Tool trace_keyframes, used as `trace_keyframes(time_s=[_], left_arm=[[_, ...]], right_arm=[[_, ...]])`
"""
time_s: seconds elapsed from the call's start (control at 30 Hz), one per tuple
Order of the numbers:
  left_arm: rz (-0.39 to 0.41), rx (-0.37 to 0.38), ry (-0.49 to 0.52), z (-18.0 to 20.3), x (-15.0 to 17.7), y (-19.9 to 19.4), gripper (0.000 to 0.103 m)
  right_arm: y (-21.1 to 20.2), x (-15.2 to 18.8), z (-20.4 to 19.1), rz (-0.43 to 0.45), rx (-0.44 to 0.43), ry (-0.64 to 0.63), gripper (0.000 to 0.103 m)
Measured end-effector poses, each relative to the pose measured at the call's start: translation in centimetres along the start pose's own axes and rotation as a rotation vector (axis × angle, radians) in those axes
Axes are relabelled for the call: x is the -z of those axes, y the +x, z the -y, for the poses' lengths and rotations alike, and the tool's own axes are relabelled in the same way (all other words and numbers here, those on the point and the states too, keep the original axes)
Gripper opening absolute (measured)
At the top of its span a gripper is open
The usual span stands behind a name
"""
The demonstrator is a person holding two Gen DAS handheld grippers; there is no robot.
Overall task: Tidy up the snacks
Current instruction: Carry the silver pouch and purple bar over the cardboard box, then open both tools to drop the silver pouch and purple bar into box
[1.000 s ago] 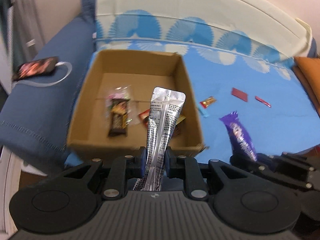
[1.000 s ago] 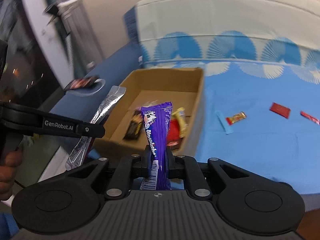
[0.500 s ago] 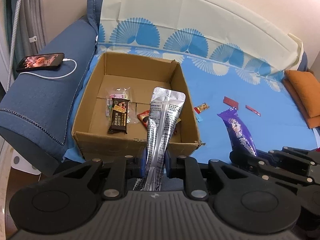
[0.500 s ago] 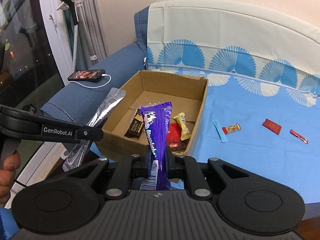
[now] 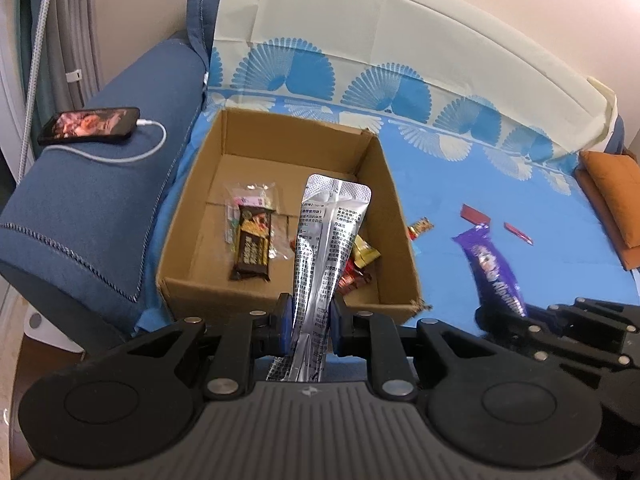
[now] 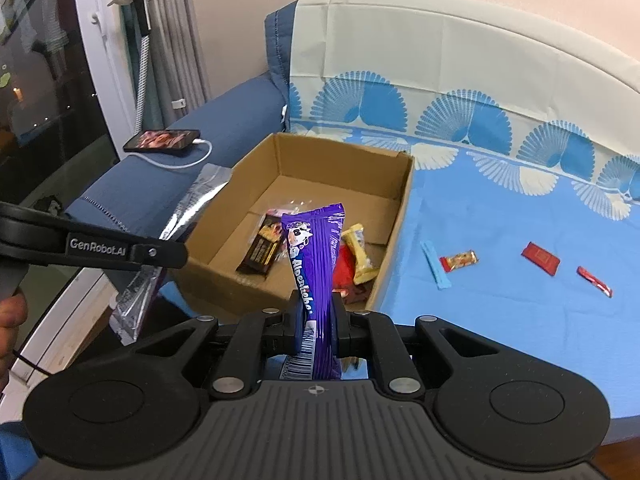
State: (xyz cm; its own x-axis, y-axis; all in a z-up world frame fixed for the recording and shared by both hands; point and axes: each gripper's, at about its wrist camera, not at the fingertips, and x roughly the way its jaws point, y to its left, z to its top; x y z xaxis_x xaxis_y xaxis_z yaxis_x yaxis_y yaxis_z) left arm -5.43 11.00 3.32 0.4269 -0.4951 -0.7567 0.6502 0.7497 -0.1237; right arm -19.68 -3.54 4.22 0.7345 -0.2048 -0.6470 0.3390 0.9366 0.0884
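The sofa, covered by a blue patterned sheet, carries an open cardboard box near its left armrest. Inside the box lie a dark brown bar, a yellow wrapper and some red pieces, perhaps candies. The left tongs are clenched on a silver pouch, held upright before the near wall of the box. The right tongs grasp a purple packet. Small snacks lie on the sheet right of the box.
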Motion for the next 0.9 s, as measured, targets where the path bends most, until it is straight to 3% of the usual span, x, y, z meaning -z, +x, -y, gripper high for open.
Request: trace_keyframes(time_s=[0.37,0.9], left_arm=[[-0.006,-0.017,-0.027,-1.4,-3.9,3.6,0.021],[-0.078,-0.045,-0.029,-2.6,-9.1,13.6,0.021]], right_arm=[[4.5,-3.5,0.6,-0.011,-0.018,0.005,0.014],[15.0,-7.3,2.1,-0.101,-0.024,0.048,0.014]])
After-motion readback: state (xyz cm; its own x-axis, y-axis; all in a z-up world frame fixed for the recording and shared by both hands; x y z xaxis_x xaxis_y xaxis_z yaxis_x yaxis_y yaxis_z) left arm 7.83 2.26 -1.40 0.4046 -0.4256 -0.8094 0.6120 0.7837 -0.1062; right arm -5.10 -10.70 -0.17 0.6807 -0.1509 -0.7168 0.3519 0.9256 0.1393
